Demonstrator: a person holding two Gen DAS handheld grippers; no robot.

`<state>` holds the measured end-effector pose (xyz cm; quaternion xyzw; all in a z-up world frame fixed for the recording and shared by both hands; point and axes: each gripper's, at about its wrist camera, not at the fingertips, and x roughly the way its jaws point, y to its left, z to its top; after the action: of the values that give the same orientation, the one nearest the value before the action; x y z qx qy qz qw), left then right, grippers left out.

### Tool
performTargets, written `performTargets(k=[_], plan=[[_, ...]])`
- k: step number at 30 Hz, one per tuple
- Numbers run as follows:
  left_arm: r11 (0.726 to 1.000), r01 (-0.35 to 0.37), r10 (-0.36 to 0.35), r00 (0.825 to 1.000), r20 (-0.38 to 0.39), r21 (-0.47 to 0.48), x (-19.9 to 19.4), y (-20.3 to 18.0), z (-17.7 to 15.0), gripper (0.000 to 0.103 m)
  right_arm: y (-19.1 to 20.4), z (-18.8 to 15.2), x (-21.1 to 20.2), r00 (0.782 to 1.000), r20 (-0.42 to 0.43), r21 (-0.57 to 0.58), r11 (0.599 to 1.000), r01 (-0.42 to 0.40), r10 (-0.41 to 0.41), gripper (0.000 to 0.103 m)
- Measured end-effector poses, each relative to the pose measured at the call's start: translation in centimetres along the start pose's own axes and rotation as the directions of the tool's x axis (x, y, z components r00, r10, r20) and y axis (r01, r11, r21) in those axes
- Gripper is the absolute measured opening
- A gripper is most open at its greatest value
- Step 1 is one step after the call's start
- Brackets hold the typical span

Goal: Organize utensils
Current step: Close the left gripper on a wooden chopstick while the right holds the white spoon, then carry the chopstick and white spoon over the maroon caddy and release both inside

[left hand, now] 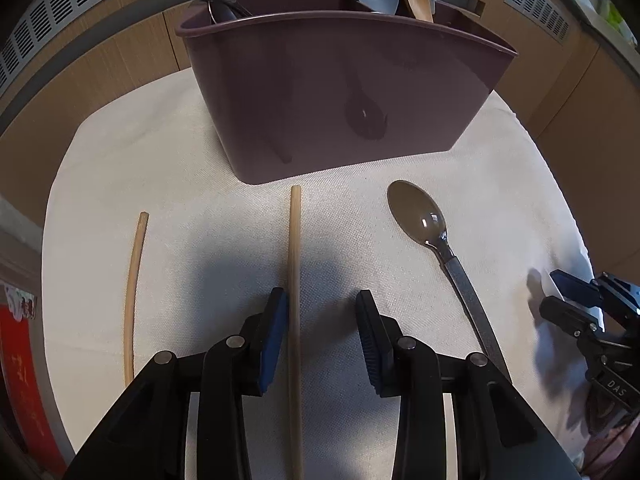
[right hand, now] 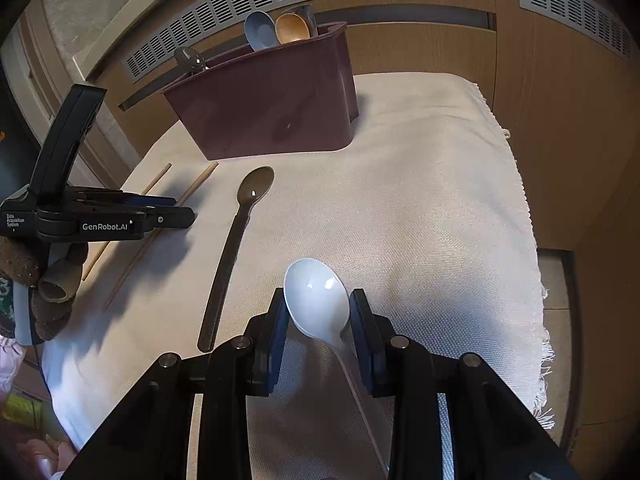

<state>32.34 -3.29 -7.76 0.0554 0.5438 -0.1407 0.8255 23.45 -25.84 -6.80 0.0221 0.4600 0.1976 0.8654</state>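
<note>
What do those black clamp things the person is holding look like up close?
Each is a black plastic tool with hinged linkage arms, silver pivot pins and two fingers faced with ribbed blue pads. The left gripper carries white lettering, "GenRobot.AI" and "Data Acquisition System". The hand holding it wears a brownish knitted glove.

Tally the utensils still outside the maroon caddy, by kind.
Chopsticks: 2 (centre chopstick, left-edge chopstick)
Spoons: 2 (dark spoon, white spoon)
Total: 4
</note>
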Motion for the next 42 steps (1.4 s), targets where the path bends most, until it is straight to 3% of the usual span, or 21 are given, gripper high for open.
performTargets(k=[1, 2, 5, 7, 10, 16, 23, 24, 25, 35, 37, 39, 42], plan=[[1.0, -0.009, 0.009, 1.0, -0.006, -0.007, 0.0, -0.1, 0.2, 0.029, 0.0, 0.0, -0.1, 1.0, 0.001, 0.001, 1.0, 0.004, -0.004, 0.029], [1.0, -0.025, 0.025, 1.0, -0.001, -0.013, -0.2, 0.0, 0.2, 0.006, 0.0, 0.0, -0.3, 1.0, 0.002, 0.002, 1.0, 0.01, -0.01, 0.029], [0.999, -0.041, 0.04, 0.998, 0.05, 0.021, -1.4, -1.0, -0.9, 0.006, -0.2, 0.0, -1.1, 1.0, 0.012, -0.001, 1.0, 0.022, -0.022, 0.03], [1.0, 0.011, -0.012, 0.998, 0.06, 0.015, -2.2, -1.2, -2.1, 0.006, -0.1, 0.0, -1.7, 0.999, 0.008, -0.027, 0.999, 0.04, -0.039, 0.034], [0.997, 0.077, -0.075, 0.996, 0.042, -0.027, -2.7, -0.9, -4.4, 0.006, 0.3, -0.1, -2.2, 0.997, -0.018, -0.094, 0.993, 0.073, -0.075, 0.045], [0.994, 0.105, -0.105, 0.994, 0.015, -0.02, -3.8, -0.8, -7.9, 0.006, 1.6, 0.0, -1.6, 0.989, -0.103, -0.229, 0.97, 0.079, -0.105, 0.045], [0.993, 0.121, -0.121, 0.993, -0.011, -0.003, -4.2, -0.3, -9.0, 0.008, 1.7, 1.3, 1.4, 0.971, -0.194, -0.289, 0.954, 0.082, -0.142, 0.045], [0.992, 0.123, -0.123, 0.992, -0.014, 0.0, -4.2, -0.2, -9.0, 0.008, 2.0, 1.4, 1.4, 0.968, -0.2, -0.299, 0.951, 0.084, -0.148, 0.033], [0.992, 0.124, -0.124, 0.992, -0.019, 0.002, -4.2, -0.2, -9.1, 0.008, 2.2, 1.4, 1.3, 0.968, -0.202, -0.31, 0.947, 0.083, -0.151, 0.032], [0.987, 0.075, -0.06, 0.993, -0.105, 0.141, -3.4, -2.3, -6.7, 0.006, 2.8, 1.2, -0.9, 0.986, -0.12, -0.246, 0.966, 0.084, -0.117, 0.031], [0.989, 0.051, -0.039, 0.995, -0.087, 0.141, -3.4, -2.6, -6.5, 0.006, 2.5, 1.4, -1.9, 0.992, -0.079, -0.197, 0.977, 0.084, -0.102, 0.031], [0.992, 0.045, -0.042, 0.999, -0.021, 0.121, -4.4, -2.7, -6.7, 0.006, 2.4, 1.7, -3.0, 0.995, -0.025, -0.149, 0.985, 0.087, -0.092, 0.031], [0.997, 0.067, -0.072, 0.983, 0.171, 0.033, -8.0, -2.1, -7.2, 0.006, 2.4, 2.2, -4.8, 0.996, 0.056, -0.085, 0.993, 0.078, -0.073, 0.031]])
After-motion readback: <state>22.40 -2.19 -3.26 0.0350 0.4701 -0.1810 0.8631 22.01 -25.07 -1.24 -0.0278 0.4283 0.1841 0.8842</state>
